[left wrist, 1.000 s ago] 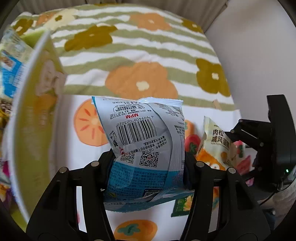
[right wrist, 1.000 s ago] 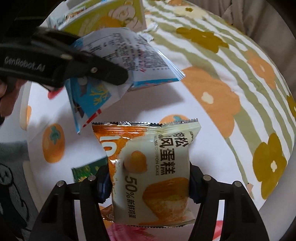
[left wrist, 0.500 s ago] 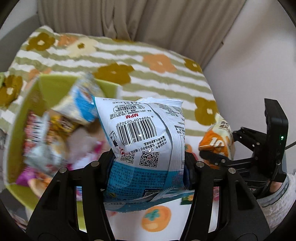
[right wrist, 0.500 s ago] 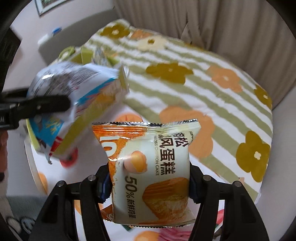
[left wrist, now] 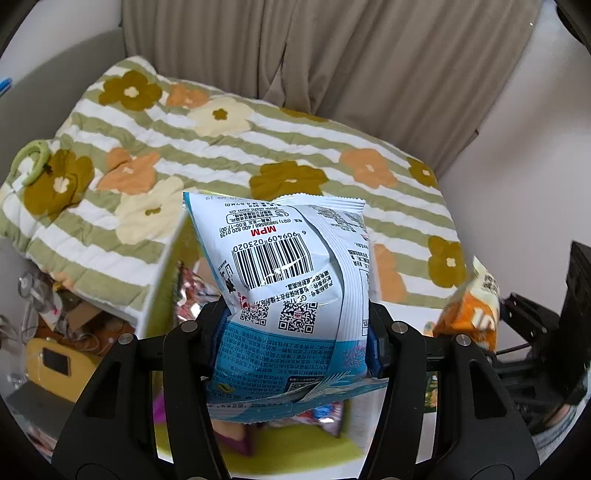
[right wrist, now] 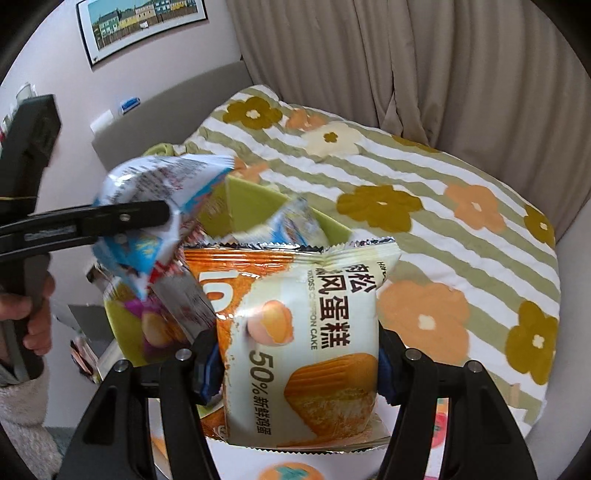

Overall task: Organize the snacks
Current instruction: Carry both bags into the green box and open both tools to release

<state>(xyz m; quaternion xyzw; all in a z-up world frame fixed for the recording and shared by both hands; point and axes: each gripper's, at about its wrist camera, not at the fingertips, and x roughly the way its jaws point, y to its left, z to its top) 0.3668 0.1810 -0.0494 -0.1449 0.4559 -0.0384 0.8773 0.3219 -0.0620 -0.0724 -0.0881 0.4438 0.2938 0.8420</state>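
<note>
Beige curtains and a flowered, striped quilt point(left wrist: 229, 144) fill the background, with a framed picture point(right wrist: 142, 26) seen on the wall in the right view.

A blue packet point(left wrist: 291, 280) is gripped across its lower half by the left tool point(left wrist: 295, 332), both pads pressed into its sides, and it is held upright above the green bin point(left wrist: 162, 295). An orange cake packet point(right wrist: 306, 332) is clamped in the same way by the right tool point(right wrist: 295, 358), raised near the bin's rim.

Both packets are judged light, air-puffed and soft; the film looks slick and crinkled, so a hold across the middle or lower body is favoured over the thin crimped seams. The cake inside could probably be crushed by a hard squeeze.

Inside the bin, several wrapped snacks are seen: a purple packet point(right wrist: 162, 328), a silvery one point(right wrist: 184, 299) and a blue-white one point(right wrist: 295, 221) leaning on the far wall. How full it is cannot be told, since much is hidden behind the held packets. Clutter lies on the floor point(left wrist: 55, 306) at the left, its items blurred.
</note>
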